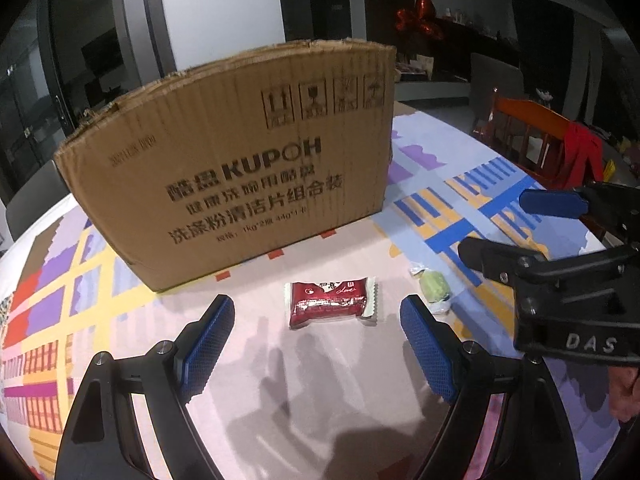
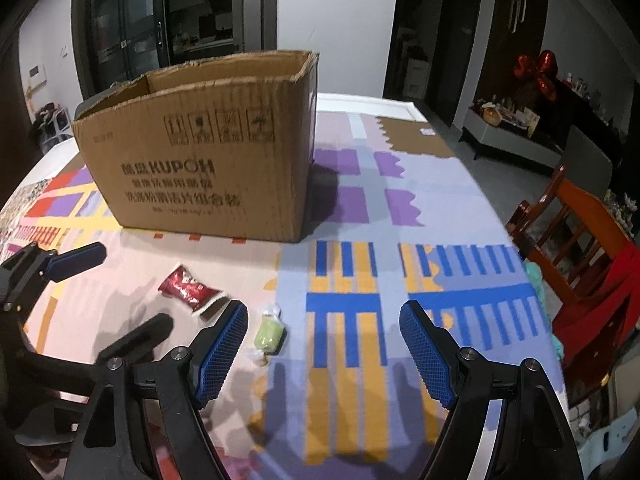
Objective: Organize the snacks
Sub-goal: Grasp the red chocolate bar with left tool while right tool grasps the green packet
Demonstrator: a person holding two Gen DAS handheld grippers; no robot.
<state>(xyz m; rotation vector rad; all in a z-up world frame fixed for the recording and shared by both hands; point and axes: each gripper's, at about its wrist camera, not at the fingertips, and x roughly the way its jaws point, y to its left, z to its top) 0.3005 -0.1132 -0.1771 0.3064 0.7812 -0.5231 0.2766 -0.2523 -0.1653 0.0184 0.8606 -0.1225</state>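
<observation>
Both my tongs hang released and empty: my left gripper (image 1: 316,344) is lined up on the red packet (image 1: 331,303), my right gripper (image 2: 323,354) has the green candy (image 2: 269,333) just outside its left finger. Both snacks lie on the tablecloth (image 2: 360,208) in front of the open cardboard box (image 2: 208,152). The flat packet could slide from a shallow pinch, and my tongs look close enough to collide, though distortion makes that uncertain.

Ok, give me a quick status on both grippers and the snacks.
Left gripper open, lined up on red snack packet. Right gripper open, empty, green candy by its left finger. Cardboard box open-topped behind; nothing blocking.
</observation>
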